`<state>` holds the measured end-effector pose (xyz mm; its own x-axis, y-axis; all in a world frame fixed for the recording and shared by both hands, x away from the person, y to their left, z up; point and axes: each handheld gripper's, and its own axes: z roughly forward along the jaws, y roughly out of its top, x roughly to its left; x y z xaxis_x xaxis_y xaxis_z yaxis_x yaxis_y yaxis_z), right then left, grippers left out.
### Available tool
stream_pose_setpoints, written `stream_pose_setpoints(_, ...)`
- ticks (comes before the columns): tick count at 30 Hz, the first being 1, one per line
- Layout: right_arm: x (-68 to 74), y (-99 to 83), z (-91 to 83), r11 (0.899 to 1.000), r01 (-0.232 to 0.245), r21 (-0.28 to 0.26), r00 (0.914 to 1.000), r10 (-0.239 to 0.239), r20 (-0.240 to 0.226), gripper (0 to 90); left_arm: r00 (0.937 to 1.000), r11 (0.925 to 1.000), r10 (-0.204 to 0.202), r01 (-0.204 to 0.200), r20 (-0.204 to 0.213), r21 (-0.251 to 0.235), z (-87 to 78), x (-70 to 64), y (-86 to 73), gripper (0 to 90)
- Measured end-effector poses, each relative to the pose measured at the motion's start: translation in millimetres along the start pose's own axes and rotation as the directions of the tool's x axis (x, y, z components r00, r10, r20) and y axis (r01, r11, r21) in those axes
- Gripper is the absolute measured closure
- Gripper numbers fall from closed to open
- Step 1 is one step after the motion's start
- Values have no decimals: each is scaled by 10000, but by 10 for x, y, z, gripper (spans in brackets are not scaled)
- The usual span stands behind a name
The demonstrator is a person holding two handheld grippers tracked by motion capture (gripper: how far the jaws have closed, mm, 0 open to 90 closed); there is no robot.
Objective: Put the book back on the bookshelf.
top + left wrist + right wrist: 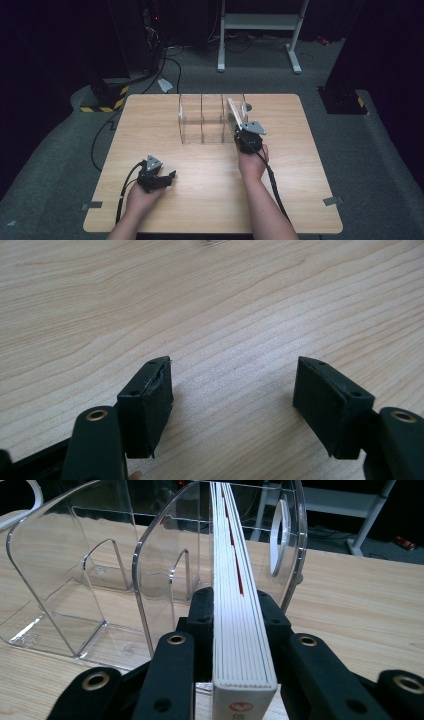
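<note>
A clear acrylic file rack with three slots stands at the table's far middle. My right gripper is shut on a thin white book, held upright by its spine edge and reaching into the rack's rightmost slot. In the right gripper view the white book runs away from me between the black fingers, and the clear rack spreads to its left. My left gripper rests low near the table's front left, open; in the left gripper view its fingers stand wide apart over bare wood, with nothing between them.
The wooden table has bare surface on both sides of the rack. Beyond the table, on the grey floor, stand a white metal frame, a black-and-yellow striped base and trailing cables.
</note>
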<state>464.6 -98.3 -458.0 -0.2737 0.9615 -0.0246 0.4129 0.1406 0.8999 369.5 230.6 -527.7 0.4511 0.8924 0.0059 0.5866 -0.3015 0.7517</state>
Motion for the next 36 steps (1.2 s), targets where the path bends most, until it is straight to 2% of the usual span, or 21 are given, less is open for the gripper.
stream_pose_setpoints(6,2,5,-7,9999,-166,41,9998,167,-103,716,10000,10000,1,-1,-3,-5,0,0,0,320)
stream_pose_setpoints(9,4,5,-8,9999,-162,0,9996,162,-231,682,10000,10000,19,-19,2,-6,0,2,0,320)
stream_pose_setpoints(13,6,2,-8,9999,-145,1,9996,145,-227,679,10000,10000,43,-43,-1,-4,0,4,0,320)
stream_pose_setpoints(16,2,2,-10,10000,-80,14,9999,80,-92,749,10000,10000,81,-81,2,-3,1,7,2,320)
stream_pose_setpoints(18,-9,0,-11,9995,-302,-49,9995,302,-33,753,10000,10000,36,-36,10,-18,2,3,1,320)
stream_pose_setpoints(20,-6,0,-18,9993,-333,-192,9993,336,131,754,10000,10000,42,-42,13,-15,2,4,1,320)
stream_pose_setpoints(28,-1,14,-16,9987,-118,-498,9977,151,657,755,10000,10000,37,-37,24,-22,2,1,0,322)
stream_pose_setpoints(32,0,11,-17,9986,-47,-524,9969,88,783,754,10000,10000,43,-43,32,-23,2,2,0,322)
stream_pose_setpoints(36,5,-16,-24,9985,-256,-486,9970,290,718,749,10000,10000,42,-42,30,-21,1,2,0,322)
